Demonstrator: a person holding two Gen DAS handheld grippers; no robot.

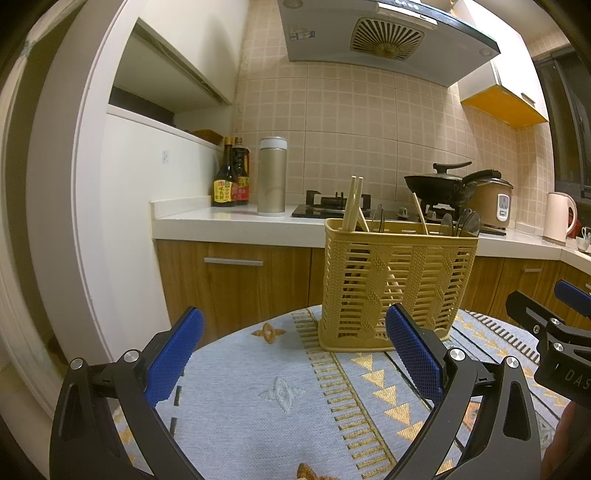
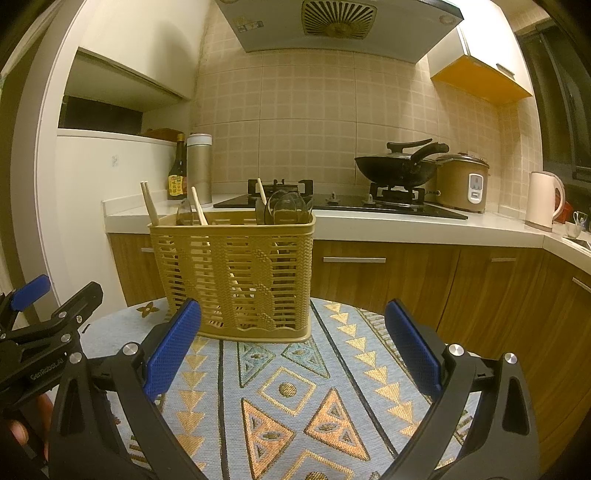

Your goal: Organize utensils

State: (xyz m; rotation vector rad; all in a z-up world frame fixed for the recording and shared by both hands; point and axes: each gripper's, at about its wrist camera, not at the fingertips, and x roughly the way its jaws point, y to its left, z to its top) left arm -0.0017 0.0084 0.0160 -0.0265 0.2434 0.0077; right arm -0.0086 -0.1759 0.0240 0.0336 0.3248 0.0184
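My left gripper [image 1: 293,332] spread wide, empty; my right gripper [image 2: 291,325] likewise spread, empty. Yellow basket [image 1: 397,288] upright on patterned cloth [image 1: 258,398], just ahead of both. Left view shows two sauce bottles [image 1: 231,173]; right view only one. Chopsticks [image 1: 352,203] stand on end, tips up, leaning. Spoons [image 2: 284,210] stand bowls up, right compartment.

Home kitchen, tiled wall beneath a range hood [image 2: 332,22], gas hob [image 2: 340,203] carrying a lidded wok [image 2: 397,168], rice cooker [image 2: 461,182], kettle [image 2: 545,201], sauce bottles [image 1: 231,177], white worktop [image 1: 236,221] over wooden cabinets [image 2: 388,277].
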